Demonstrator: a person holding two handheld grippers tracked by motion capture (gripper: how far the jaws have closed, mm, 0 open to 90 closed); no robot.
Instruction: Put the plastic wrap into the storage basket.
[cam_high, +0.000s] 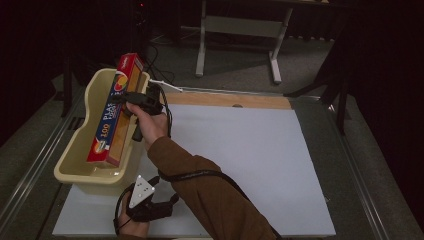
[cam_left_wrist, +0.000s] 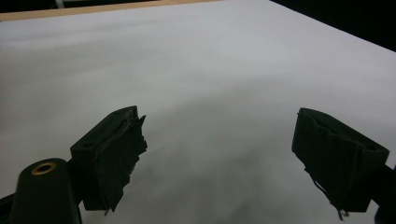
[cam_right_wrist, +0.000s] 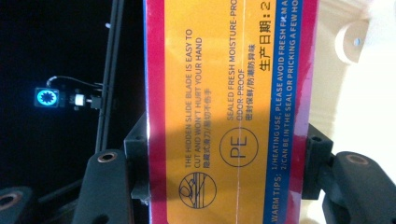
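My right gripper (cam_high: 131, 97) is clamped across the long box of plastic wrap (cam_high: 116, 110), one jaw pressed to each side of it; in the right gripper view the box (cam_right_wrist: 229, 112) fills the gap between the jaws completely. The box leans tilted inside the cream tub (cam_high: 75, 150), its lower end down in the tub near the front wall and its upper end rising past the tub's far rim. My left gripper (cam_high: 172, 199) sits just in front of the tub on the white sheet (cam_high: 250, 165), jaws spread wide with nothing between them, only bare sheet (cam_left_wrist: 210, 70) ahead.
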